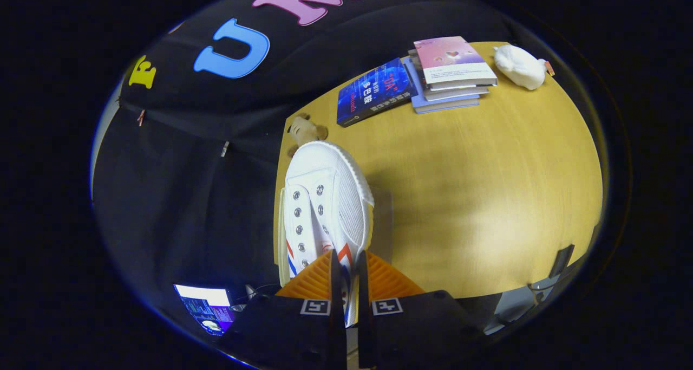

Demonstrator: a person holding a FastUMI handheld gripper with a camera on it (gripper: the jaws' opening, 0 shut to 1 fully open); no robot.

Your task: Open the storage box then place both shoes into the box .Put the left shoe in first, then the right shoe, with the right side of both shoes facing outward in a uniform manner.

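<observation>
The gripper (pixel 346 280) was clenched on a white canvas shoe (pixel 326 207), its two orange fingers (pixel 311 280) pressed close together on the thin side wall near the heel opening. The shoe hung out ahead of the fingers, toe pointing away, its eyelet rows and red and blue side stripes facing up toward the camera. It was held above the near corner of a yellow wooden table (pixel 487 196). Just past the toe sat a small brown plush toy (pixel 304 130). Farther off lay a blue book (pixel 374 92), beside it a stack of books (pixel 450 75), and next to that a white plush toy (pixel 521 66).

The grip looked narrow, on soft fabric only, so the shoe might have swung, twisted or slipped out if moved quickly, spoiling the required side-out placement.

A pale panel (pixel 381 218) showed under the shoe; whether it was part of the storage box could not be told. Whether this was the left or right shoe was also unclear. The shoe's heel was hidden behind the fingers.
</observation>
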